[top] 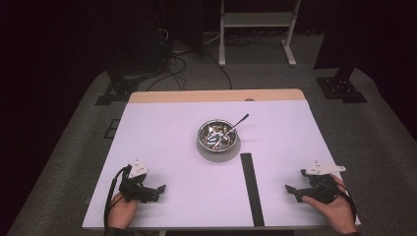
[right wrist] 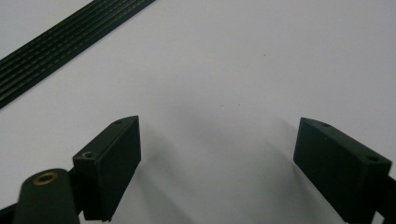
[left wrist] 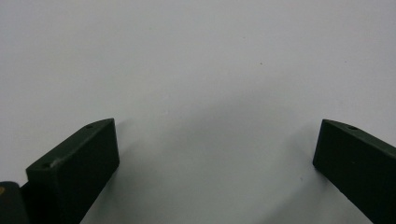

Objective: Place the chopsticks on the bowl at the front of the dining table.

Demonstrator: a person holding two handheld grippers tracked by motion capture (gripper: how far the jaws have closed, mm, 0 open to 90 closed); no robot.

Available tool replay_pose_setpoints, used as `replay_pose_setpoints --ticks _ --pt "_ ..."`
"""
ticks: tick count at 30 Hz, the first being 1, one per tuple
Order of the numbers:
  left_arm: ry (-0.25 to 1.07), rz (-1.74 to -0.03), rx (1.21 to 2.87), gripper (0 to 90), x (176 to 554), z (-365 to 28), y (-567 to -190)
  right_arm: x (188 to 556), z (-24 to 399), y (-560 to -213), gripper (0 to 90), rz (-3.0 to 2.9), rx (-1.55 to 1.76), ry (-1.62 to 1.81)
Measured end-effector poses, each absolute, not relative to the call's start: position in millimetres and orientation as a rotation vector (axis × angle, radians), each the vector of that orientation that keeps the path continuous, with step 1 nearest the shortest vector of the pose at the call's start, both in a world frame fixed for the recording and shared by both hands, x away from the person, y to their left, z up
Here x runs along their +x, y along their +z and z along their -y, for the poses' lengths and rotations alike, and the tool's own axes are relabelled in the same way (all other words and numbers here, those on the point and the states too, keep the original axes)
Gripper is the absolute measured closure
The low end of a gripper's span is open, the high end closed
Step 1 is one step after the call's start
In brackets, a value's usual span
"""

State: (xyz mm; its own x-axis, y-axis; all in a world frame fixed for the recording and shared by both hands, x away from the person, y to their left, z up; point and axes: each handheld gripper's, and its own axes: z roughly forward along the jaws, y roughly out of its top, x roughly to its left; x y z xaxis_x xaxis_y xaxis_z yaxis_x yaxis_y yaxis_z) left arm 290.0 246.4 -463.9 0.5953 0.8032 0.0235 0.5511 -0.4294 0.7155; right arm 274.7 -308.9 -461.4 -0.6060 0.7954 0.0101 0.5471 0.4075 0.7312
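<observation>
Near the front edge of the white table, the left gripper and right gripper rest with jaws spread, holding nothing. Between them runs a ribbed black strip. Farther back, mid-table, a shiny steel bowl holds a metal spoon.
</observation>
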Motion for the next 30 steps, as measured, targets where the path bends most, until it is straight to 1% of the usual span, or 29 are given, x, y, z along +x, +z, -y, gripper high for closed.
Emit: replay_pose_setpoints --ticks 30 --pt "0.48 -1.068 2.145 0.0 290 -246 -464 288 295 -452 13.4 -2.302 1.132 1.077"
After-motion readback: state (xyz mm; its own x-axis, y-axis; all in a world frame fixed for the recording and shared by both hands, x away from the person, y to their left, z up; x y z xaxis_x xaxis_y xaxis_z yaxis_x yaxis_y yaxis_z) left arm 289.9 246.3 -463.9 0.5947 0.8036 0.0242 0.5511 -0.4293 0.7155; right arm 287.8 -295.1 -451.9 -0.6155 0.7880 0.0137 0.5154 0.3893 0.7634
